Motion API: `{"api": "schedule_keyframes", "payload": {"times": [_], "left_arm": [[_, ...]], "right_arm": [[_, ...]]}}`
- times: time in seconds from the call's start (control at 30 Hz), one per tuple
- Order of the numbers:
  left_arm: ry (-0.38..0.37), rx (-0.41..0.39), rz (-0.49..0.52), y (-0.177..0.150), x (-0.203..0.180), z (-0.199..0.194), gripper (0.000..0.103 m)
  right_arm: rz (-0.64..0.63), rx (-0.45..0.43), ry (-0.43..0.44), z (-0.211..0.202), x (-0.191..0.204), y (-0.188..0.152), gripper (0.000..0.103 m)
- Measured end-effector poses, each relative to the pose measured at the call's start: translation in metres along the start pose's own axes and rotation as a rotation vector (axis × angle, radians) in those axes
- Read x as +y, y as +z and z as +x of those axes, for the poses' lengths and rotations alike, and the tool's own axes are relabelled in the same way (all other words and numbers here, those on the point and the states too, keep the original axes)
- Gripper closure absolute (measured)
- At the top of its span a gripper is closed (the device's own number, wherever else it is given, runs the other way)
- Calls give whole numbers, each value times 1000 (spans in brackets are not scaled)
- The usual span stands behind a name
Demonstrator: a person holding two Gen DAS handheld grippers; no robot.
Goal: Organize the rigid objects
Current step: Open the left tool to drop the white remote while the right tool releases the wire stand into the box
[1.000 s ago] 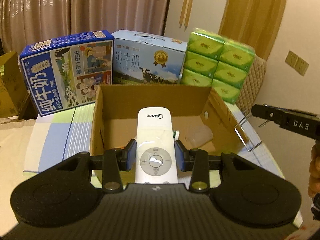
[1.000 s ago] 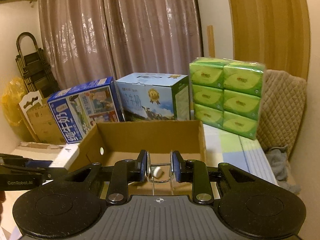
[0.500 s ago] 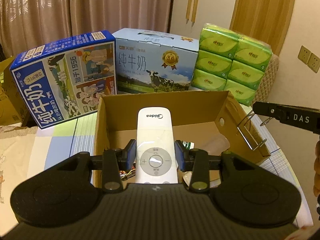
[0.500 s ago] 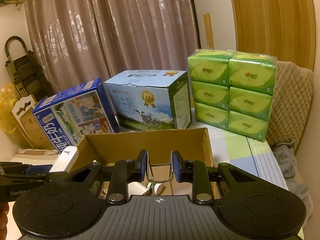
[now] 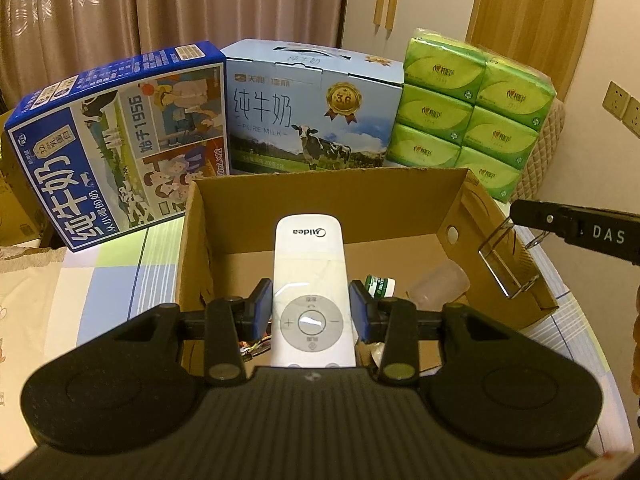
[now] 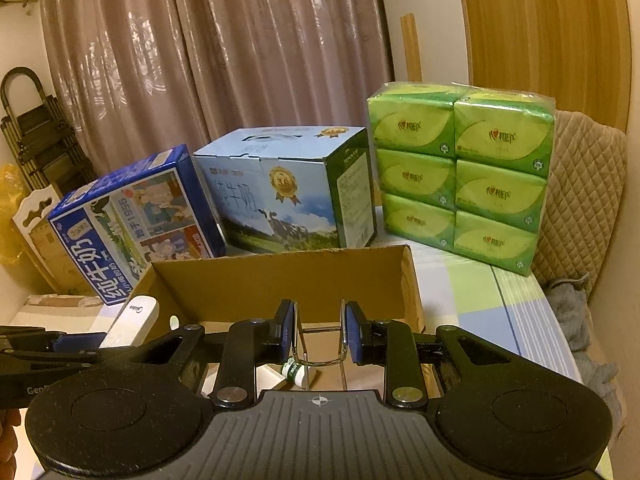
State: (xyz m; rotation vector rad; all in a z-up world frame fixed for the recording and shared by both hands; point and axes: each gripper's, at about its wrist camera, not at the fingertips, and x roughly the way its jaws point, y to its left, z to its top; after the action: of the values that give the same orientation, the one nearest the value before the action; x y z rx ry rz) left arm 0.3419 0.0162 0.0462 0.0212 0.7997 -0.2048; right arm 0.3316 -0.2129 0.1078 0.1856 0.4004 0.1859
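My left gripper (image 5: 312, 312) is shut on a white Midea remote (image 5: 309, 264) and holds it above the open cardboard box (image 5: 328, 192). My right gripper (image 6: 318, 332) is shut on a bent metal wire clip (image 6: 320, 344), held over the box's right side; the clip also shows in the left wrist view (image 5: 506, 258). Inside the box lie a small green-labelled bottle (image 5: 380, 284) and a clear plastic piece (image 5: 440, 288). The remote's tip shows in the right wrist view (image 6: 134, 316).
Behind the box stand a dark blue milk carton case (image 5: 120, 140), a light blue milk case (image 5: 312, 116) and a pack of green tissue packets (image 5: 472, 108). Curtains hang behind. A quilted chair back (image 6: 580, 200) is at the right.
Both grippers have risen and drawn back a little from the box, each still holding its object. More of the box's inside and the cases behind now shows.
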Motion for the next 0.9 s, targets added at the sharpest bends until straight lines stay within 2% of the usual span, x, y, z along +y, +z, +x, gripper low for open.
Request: {"api": "schedule_keyframes", "payload": {"times": [0.9], "left_arm": [[-3, 14, 4, -3, 5, 26, 67]], "right_arm": [[0, 17, -18, 14, -5, -7, 79]]}}
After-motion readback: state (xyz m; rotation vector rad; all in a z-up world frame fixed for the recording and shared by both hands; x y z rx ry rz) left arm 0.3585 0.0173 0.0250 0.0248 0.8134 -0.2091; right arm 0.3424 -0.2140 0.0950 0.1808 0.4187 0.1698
